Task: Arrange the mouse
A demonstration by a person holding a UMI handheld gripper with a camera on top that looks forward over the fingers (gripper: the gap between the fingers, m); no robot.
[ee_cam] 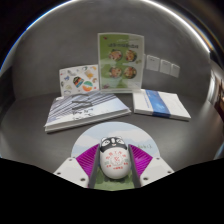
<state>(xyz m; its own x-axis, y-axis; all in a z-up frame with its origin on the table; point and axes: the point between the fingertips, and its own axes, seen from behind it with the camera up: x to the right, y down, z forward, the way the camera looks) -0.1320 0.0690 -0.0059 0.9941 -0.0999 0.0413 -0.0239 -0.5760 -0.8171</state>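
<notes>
Between your fingers (88, 157) sat the mouse (115, 163), a pale rounded thing with a printed face on its back, and the gripper (115, 160) had closed on it: both pink pads pressed its flanks with no gap showing at either side. It lay dead centre, neither left nor right of the jaws, its long axis running straight ahead along the fingers, so your next move turned on where you carried it, not on reaching for it. Beyond the mouse lay a striped book (86, 112), and right of that a blue-and-white booklet (160, 103); behind the book stood two cards (120, 62) with drawn faces. You could not see the mouse's underside or rear end, and whether it rested on the table (190, 135) or hung clear was hidden.
</notes>
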